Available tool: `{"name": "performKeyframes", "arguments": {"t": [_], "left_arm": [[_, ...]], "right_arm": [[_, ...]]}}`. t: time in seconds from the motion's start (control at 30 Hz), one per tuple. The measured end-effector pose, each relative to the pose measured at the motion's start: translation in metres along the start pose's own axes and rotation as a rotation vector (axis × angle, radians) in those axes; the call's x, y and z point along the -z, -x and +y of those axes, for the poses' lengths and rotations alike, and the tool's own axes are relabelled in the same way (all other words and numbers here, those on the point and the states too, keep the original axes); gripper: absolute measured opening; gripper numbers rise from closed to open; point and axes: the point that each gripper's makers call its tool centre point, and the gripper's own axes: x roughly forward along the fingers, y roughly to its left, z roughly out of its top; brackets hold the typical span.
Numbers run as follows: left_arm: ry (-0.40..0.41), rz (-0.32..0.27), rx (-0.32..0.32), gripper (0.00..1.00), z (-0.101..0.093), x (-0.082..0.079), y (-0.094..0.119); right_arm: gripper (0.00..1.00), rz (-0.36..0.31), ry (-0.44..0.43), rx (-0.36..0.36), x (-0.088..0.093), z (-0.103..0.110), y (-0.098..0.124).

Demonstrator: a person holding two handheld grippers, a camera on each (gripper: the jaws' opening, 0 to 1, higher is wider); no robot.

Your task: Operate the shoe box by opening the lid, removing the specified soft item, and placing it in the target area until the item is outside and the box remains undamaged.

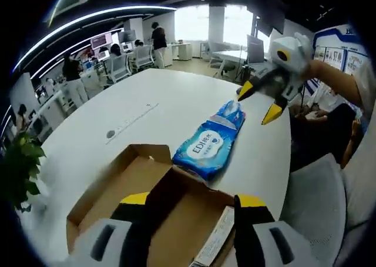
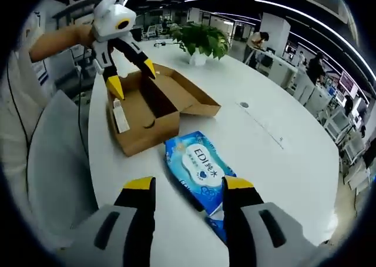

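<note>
My left hand-held gripper (image 2: 130,74) hangs open and empty over the open box (image 2: 157,105). My right hand-held gripper (image 1: 262,103), open and empty too, hovers above the wipes (image 2: 198,164) lying on the table (image 2: 282,161) just beside the box. A plant (image 2: 201,40) stands beyond it.

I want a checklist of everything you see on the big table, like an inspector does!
Surface: white table, mostly bare.
Job's things: brown shoe box, lid open, nothing seen inside it; blue wipes pack lying flat on the table just outside the box.
Clutter: potted plant at the table's far end in the right gripper view.
Grippers: left gripper open, above the box; right gripper open, above the far end of the pack, holding nothing.
Cables: a thin dark cable hanging beside a grey chair.
Surroundings: open office with desks, screens and people in the distance.
</note>
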Motion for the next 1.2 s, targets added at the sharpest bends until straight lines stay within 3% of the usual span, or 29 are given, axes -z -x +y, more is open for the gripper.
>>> {"name": "performKeyframes", "arguments": {"t": [0.4, 0.87, 1.1, 1.2], "left_arm": [[0.137, 0.02, -0.132, 0.56, 0.034, 0.067, 0.046], [0.278, 0.024, -0.269, 0.56, 0.063, 0.118, 0.083], [0.387, 0.064, -0.333, 0.5, 0.074, 0.151, 0.097], [0.461, 0.071, -0.34, 0.42, 0.075, 0.164, 0.101]], "right_arm": [[0.44, -0.008, 0.092, -0.133, -0.031, 0.04, -0.04], [0.44, 0.021, 0.185, -0.268, -0.055, 0.078, -0.083], [0.44, 0.04, 0.222, -0.321, -0.066, 0.091, -0.1], [0.44, 0.06, 0.245, -0.349, -0.066, 0.098, -0.11]]}}
